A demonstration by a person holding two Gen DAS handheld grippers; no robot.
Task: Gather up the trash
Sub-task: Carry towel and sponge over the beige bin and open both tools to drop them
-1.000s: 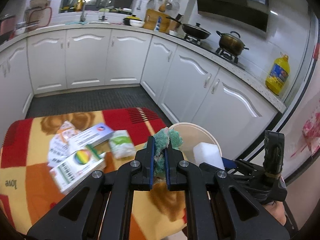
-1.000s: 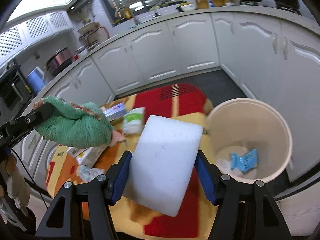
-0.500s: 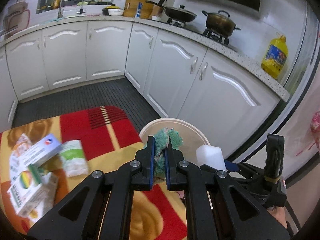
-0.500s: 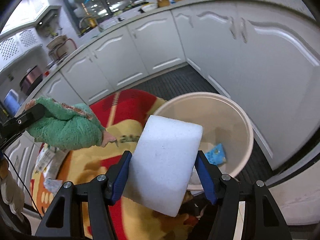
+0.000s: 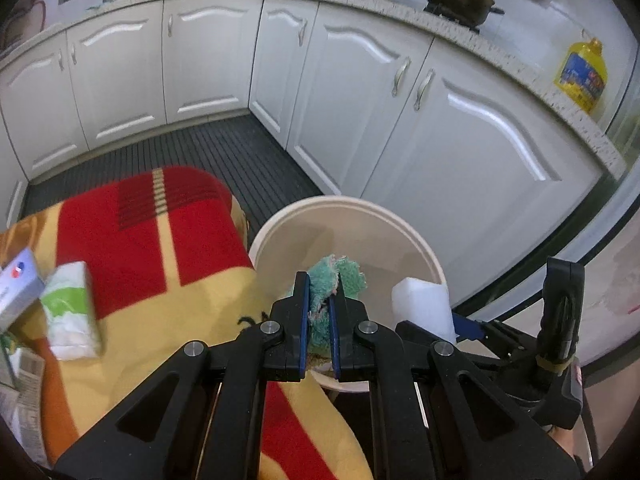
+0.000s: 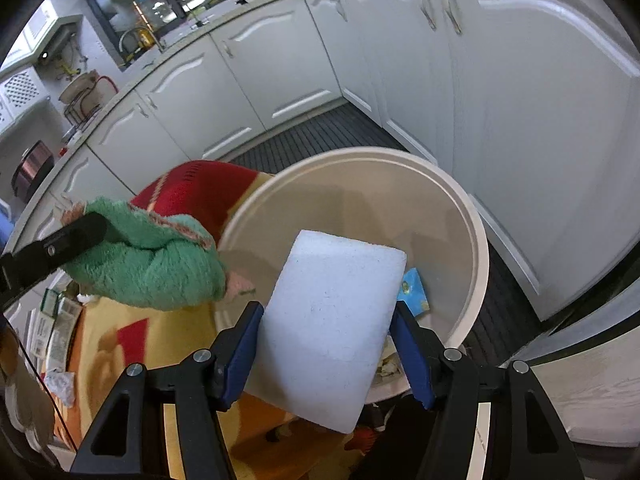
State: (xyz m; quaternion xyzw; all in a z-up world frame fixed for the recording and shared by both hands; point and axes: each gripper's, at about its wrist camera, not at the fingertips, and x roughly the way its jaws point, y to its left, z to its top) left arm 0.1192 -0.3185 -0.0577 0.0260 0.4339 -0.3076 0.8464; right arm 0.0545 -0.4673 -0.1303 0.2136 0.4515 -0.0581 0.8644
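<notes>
Right wrist view now has the white foam block (image 6: 332, 320) hanging over the mouth of the beige bin (image 6: 478, 256), where a second ago the bin sat off at 3 o'clock with blanket under the block; the right gripper (image 6: 328, 356) is clamped on the block's two sides. The green rag (image 6: 160, 272), pinched tight in the left gripper (image 5: 319, 316), has come across too and now overlaps the bin's rim at 9 o'clock. My reading: both pieces are nearly placed for dropping, the block more squarely than the rag. Inside the bin lie a blue wrapper (image 6: 414, 294) and some pale scraps near the bottom. Further out at 9 o'clock, a tissue pack (image 5: 70, 312) and cartons (image 5: 18, 286) wait on the red-and-yellow blanket (image 5: 160, 248).
</notes>
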